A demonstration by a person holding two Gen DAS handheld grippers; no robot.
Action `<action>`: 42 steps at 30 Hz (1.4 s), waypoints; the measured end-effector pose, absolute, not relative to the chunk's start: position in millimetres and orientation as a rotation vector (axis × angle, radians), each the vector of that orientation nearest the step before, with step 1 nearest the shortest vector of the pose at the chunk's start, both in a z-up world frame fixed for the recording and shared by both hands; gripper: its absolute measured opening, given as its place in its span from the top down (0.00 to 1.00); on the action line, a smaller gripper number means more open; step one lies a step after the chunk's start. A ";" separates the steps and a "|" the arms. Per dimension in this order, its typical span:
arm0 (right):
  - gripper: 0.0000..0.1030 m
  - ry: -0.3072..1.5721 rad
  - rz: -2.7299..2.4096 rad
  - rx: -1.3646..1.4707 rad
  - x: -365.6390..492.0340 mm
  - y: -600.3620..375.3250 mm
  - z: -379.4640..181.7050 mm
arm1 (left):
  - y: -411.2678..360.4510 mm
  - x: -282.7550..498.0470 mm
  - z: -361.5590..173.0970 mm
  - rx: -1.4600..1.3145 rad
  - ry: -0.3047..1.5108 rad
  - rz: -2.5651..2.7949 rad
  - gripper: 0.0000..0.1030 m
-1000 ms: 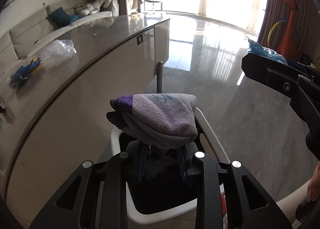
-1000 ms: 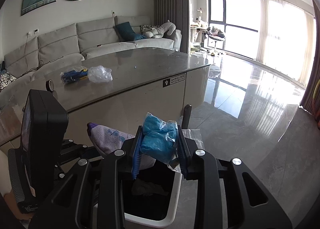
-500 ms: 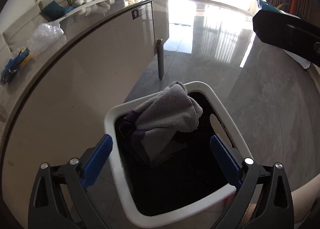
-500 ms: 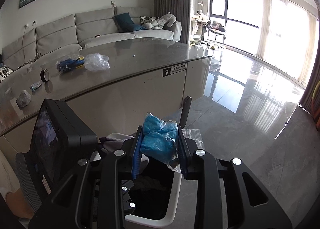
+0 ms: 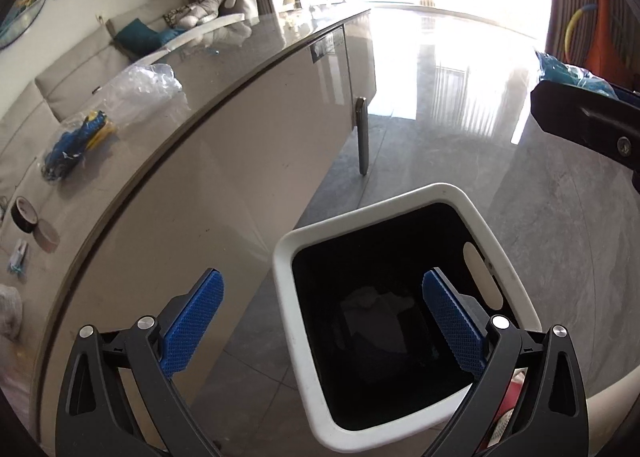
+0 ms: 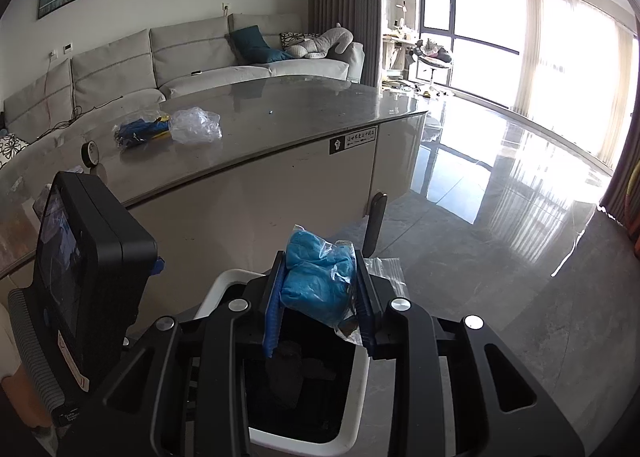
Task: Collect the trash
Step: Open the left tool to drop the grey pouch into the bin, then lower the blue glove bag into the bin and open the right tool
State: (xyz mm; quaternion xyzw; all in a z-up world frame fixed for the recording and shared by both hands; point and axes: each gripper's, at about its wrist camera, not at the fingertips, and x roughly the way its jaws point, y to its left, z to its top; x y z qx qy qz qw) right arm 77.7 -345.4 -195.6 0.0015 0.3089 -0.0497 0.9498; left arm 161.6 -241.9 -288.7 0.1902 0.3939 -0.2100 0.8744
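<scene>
Trash is split right now: our right claw (image 6: 320, 289) is clamped on a blue bag (image 6: 318, 281) right over the bin (image 5: 496, 241), some stuff's already at the bottom, and wrappers (image 6: 168, 129) sit on the surface (image 6: 280, 113). Left claw (image 5: 320, 321) hangs wide and empty, half off the bin's edge. Risk we see: the plastic tail clings to a pad and the bag lands on the floor

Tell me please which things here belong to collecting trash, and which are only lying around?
Job: white bin; blue bagged bundle in right gripper; open left gripper; clear plastic bag and blue-yellow wrapper on the table.

Lying about: tape rolls; sofa; cushion.
</scene>
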 end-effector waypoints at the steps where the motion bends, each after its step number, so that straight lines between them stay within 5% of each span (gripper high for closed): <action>1: 0.68 0.625 -0.095 0.008 78.0 -344.8 -195.9 | -236.8 164.0 -284.5 0.385 0.818 -0.430 0.05; 31: 0.68 0.831 0.039 -0.003 123.8 -294.8 -286.2 | -152.6 190.7 -244.0 0.295 0.738 -0.210 0.05; 33: 0.57 0.840 0.028 -0.005 123.7 -295.8 -289.5 | -151.4 189.4 -243.2 0.294 0.735 -0.209 0.05; 35: 0.07 0.855 0.009 -0.006 124.7 -297.3 -292.2 | -150.7 188.6 -243.0 0.295 0.735 -0.208 0.05; 42: 0.04 0.786 -0.097 -0.090 121.3 -296.6 -281.2 | -149.8 186.1 -241.5 0.308 0.731 -0.197 0.05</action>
